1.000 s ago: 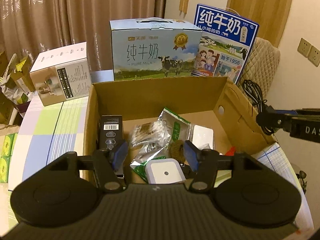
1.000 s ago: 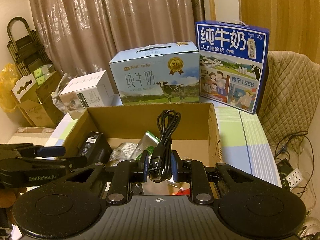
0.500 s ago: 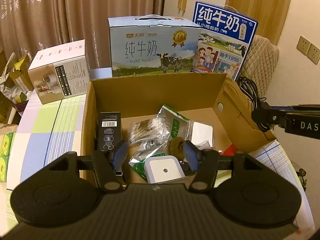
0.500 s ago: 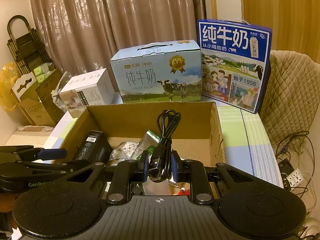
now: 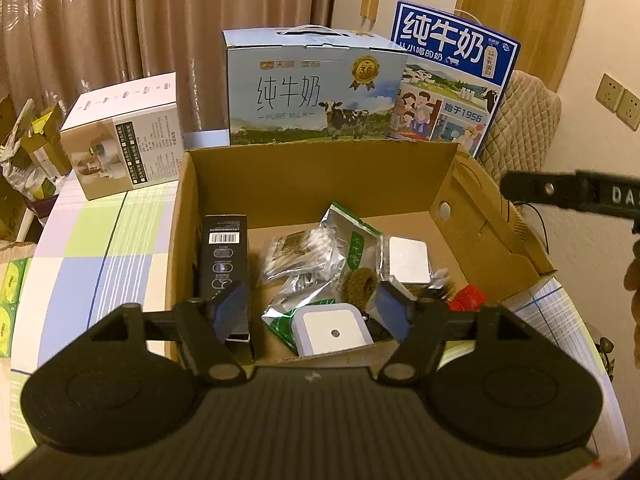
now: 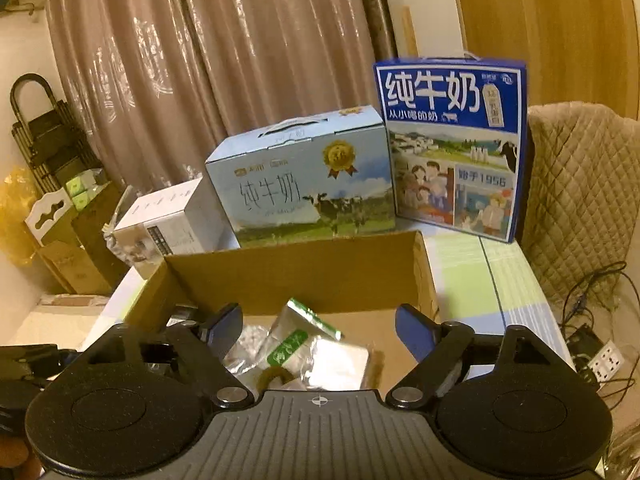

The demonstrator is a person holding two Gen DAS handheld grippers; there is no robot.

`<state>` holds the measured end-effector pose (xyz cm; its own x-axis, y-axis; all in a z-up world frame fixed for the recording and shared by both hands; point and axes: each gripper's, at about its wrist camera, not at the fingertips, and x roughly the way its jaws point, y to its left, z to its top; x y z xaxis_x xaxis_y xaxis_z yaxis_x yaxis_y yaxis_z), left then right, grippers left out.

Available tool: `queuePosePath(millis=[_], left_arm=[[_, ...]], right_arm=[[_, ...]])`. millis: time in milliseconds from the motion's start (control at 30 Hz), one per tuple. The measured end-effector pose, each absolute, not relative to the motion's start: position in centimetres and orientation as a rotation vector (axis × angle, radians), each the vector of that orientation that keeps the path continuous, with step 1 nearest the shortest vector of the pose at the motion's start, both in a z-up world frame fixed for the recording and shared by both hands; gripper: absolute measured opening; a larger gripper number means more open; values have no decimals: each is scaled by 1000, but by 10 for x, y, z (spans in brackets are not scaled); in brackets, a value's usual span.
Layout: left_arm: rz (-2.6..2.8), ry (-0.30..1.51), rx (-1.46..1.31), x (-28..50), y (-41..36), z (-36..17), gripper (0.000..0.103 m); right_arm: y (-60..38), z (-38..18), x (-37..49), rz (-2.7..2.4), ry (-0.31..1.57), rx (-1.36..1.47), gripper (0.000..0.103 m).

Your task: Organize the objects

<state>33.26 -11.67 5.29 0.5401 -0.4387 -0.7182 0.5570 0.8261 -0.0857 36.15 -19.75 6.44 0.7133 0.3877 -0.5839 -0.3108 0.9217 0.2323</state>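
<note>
A: Left wrist view first. Left hand-held gripper (image 5: 312, 312) over the near edge of the cardboard box (image 5: 312, 178) on the checked worktop (image 5: 100, 248); jaws have just been opening, gaping wide, nothing pinched.

B: Box contents?

A: Black carton (image 5: 225, 256) upright at the left wall, cotton swab bag (image 5: 298, 254), green-and-silver foil pouch (image 5: 352, 240), silver flat pack (image 5: 408, 260), white square device (image 5: 334, 334) at the near wall, something red (image 5: 466, 298) near the right corner.

B: Right wrist view?

A: Right hand-held gripper (image 6: 320, 330) also above the box (image 6: 296, 268). Jaws have just been opening, spread wide, empty. Foil pouch (image 6: 298, 340) lies below, between the fingers. Pale blue milk case (image 6: 300, 176) and dark blue milk case (image 6: 450, 148) stand behind the box; white carton (image 6: 168, 224) to the left.
</note>
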Motion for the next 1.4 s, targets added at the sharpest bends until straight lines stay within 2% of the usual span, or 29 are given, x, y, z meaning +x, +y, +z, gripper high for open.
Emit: queuePosePath(millis=[100, 267, 467, 1033, 1400], left_arm=[[-590, 810, 142, 326, -112, 54, 72], [-571, 798, 115, 302, -101, 61, 88], [-530, 777, 82, 260, -79, 75, 102], [-453, 799, 38, 123, -13, 104, 102], [-400, 799, 23, 76, 5, 108, 102]], right_arm=[[-202, 61, 355, 384, 705, 118, 81], [-210, 62, 333, 368, 732, 141, 81], [-215, 75, 292, 368, 762, 164, 81], [-221, 97, 140, 375, 802, 121, 81], [-219, 97, 84, 373, 789, 62, 81]])
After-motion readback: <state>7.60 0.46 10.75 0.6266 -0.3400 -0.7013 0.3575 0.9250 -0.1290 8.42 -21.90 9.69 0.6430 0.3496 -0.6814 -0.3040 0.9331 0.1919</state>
